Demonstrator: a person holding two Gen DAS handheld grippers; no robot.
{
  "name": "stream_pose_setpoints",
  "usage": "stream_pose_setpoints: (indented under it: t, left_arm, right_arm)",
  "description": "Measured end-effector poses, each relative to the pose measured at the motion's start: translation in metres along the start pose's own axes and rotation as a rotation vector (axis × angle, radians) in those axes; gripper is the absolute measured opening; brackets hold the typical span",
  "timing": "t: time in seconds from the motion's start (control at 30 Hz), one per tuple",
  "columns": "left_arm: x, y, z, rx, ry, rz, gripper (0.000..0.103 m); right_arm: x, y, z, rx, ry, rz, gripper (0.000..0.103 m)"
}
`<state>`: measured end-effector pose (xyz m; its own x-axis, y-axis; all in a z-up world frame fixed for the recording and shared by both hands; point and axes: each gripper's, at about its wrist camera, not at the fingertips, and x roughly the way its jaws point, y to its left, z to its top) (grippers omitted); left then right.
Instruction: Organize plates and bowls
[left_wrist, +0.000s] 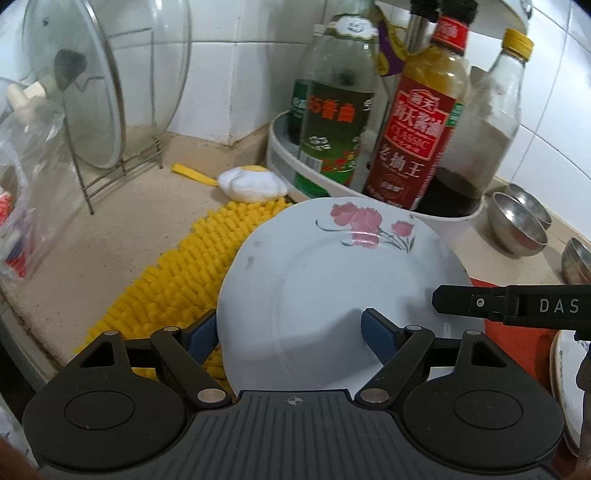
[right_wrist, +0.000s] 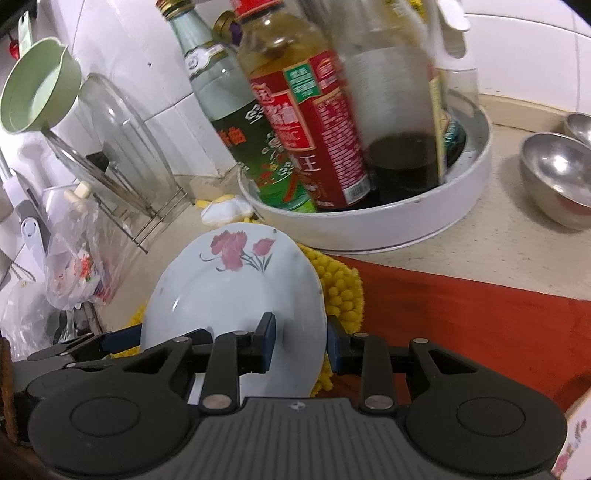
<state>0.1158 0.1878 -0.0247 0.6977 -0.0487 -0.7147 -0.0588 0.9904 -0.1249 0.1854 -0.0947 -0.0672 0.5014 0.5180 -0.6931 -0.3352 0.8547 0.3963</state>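
Plate (left_wrist: 332, 288) with pink flowers is sitting between the left claw (left_wrist: 295, 332) fingers — spread either side of its near rim, not visibly pinching — above the yellow mat (left_wrist: 177, 273) on the table (left_wrist: 92, 236). A stray squeeze could be tipping it toward the bottle tray (left_wrist: 280, 155).

From the right wrist, the right claw (right_wrist: 301, 345) is pinching the plate's (right_wrist: 229, 288) right rim — a thin edge hold, so the plate could be slipping onto the red cloth (right_wrist: 461, 317) or knocking the steel bowls (right_wrist: 554, 173).
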Motion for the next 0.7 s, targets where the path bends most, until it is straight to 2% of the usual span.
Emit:
stream_pose_setpoints:
  t: [0.7]
  left_arm:
    - [-0.004, -0.061, -0.002, 0.117, -0.019, -0.092, 0.086]
  right_arm:
    - [-0.055, -0.043, -0.014, 0.095, -0.080, -0.061, 0.025]
